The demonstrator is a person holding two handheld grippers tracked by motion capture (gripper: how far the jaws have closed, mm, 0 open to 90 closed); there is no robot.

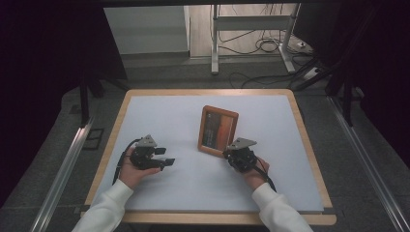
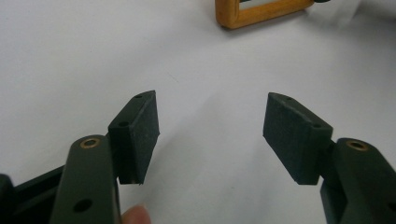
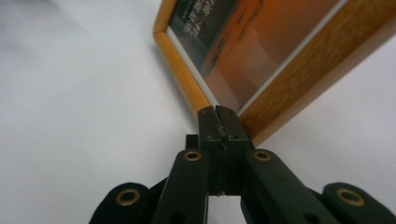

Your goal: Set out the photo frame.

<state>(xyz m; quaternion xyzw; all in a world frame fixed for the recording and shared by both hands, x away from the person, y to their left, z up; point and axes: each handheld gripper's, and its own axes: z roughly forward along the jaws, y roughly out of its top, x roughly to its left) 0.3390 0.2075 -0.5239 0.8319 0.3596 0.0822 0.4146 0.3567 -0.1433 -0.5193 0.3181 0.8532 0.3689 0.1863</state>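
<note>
The right claw (image 3: 219,112) has its jaws pressed together, tips touching the near corner of the rectangular wooden-framed picture (image 1: 218,130), gripping nothing. The left claw (image 1: 162,157), at eight o'clock from the frame, gapes wide over bare surface. The frame stands near the middle of the white-topped, wood-edged table (image 1: 270,193). Beyond, at twelve o'clock, grey floor, cables (image 1: 263,46) and metal stand legs (image 1: 215,43).

Picture frame (image 1: 218,131) mid-table (image 1: 159,116); bare surface around
</note>
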